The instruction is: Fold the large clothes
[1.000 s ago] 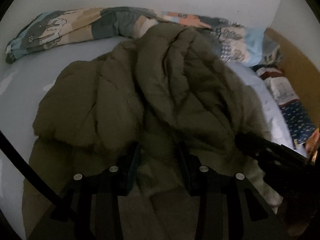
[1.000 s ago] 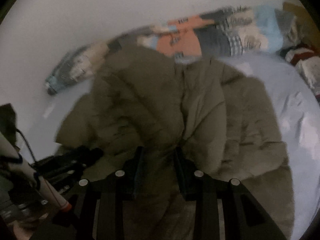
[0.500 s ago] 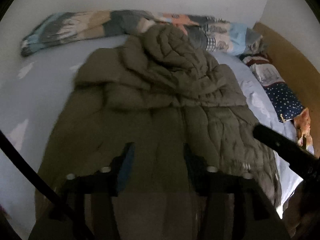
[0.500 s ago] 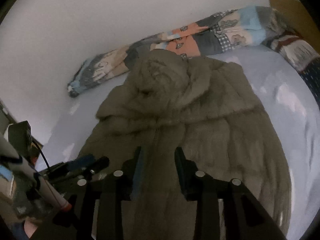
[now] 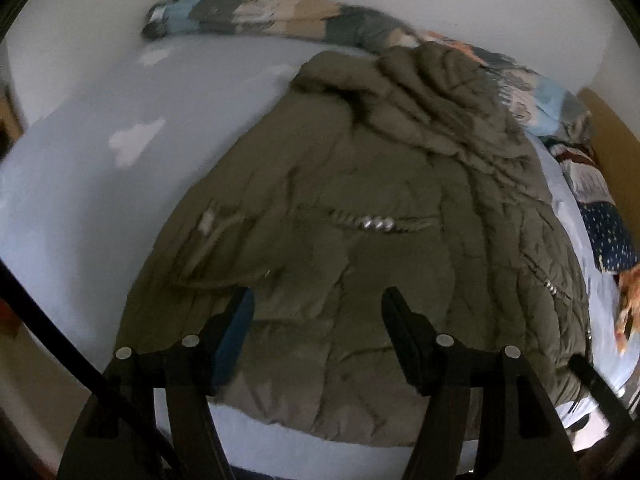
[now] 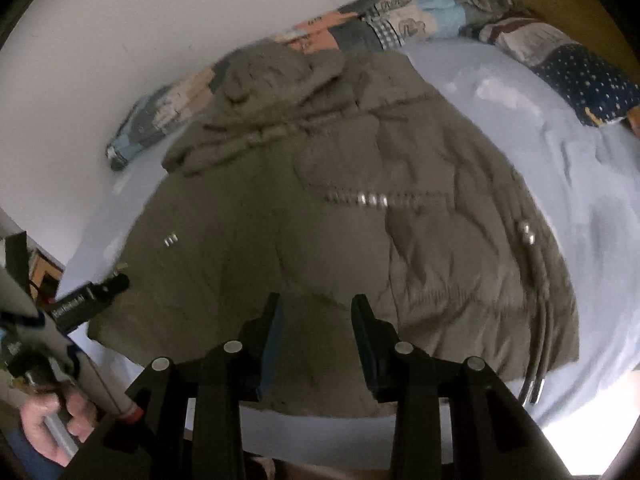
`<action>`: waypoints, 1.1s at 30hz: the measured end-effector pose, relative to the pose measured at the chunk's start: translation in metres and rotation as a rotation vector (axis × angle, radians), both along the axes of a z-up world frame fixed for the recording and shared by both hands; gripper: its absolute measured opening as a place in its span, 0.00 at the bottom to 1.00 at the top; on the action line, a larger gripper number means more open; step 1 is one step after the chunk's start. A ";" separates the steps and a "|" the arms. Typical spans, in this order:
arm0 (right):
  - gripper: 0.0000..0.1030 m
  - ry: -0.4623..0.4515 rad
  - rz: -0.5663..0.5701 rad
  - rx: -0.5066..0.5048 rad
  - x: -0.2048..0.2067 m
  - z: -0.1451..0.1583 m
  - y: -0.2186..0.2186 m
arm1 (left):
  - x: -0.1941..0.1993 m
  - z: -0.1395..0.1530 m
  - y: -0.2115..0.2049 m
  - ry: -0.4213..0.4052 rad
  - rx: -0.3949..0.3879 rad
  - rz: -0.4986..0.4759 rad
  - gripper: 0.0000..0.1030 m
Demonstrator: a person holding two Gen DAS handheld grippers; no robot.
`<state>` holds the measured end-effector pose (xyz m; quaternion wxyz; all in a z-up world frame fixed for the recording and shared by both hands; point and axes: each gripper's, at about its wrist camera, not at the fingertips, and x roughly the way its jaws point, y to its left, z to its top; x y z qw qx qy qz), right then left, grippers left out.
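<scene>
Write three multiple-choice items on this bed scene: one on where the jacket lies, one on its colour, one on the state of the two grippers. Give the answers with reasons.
1. Where does the jacket lie?
A. On a chair
B. Spread on the light blue bed sheet
C. On a hanger on the wall

2. What colour is the jacket?
A. Olive green
B. Bright red
C. White

3. What state are the left gripper and the right gripper in?
A. Both shut on the jacket
B. One open, one shut on a sleeve
C. Both open, holding nothing

Answers: 
1 B, sheet shows around the jacket on both sides. 
2 A, the quilted fabric is olive in both views. 
3 C, each pair of fingers stands apart with no fabric pinched between them.
</scene>
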<state>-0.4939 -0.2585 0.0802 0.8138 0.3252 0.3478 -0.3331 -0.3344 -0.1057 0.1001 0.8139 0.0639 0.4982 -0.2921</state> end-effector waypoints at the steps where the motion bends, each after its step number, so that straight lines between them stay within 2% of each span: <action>1: 0.37 0.016 0.003 -0.008 0.001 -0.002 0.000 | 0.000 -0.005 0.002 0.023 0.005 0.006 0.63; 4: 0.37 0.068 0.007 -0.025 -0.001 -0.014 -0.001 | -0.002 -0.024 -0.002 0.066 0.051 -0.002 0.63; 7: 0.37 0.108 -0.005 0.003 -0.006 -0.033 -0.006 | -0.008 -0.032 -0.010 0.026 0.112 -0.048 0.68; 10: 0.37 0.092 -0.003 0.035 -0.009 -0.039 -0.013 | -0.016 -0.038 -0.017 -0.033 0.164 -0.085 0.73; 17: 0.38 0.108 0.016 0.025 -0.008 -0.052 -0.011 | -0.030 -0.045 -0.014 -0.134 0.138 -0.103 0.82; 22: 0.38 0.100 0.022 0.035 -0.008 -0.056 -0.015 | -0.030 -0.050 -0.022 -0.148 0.155 -0.125 0.93; 33: 0.39 0.093 0.030 0.022 -0.007 -0.058 -0.011 | -0.037 -0.053 -0.023 -0.201 0.165 -0.142 0.95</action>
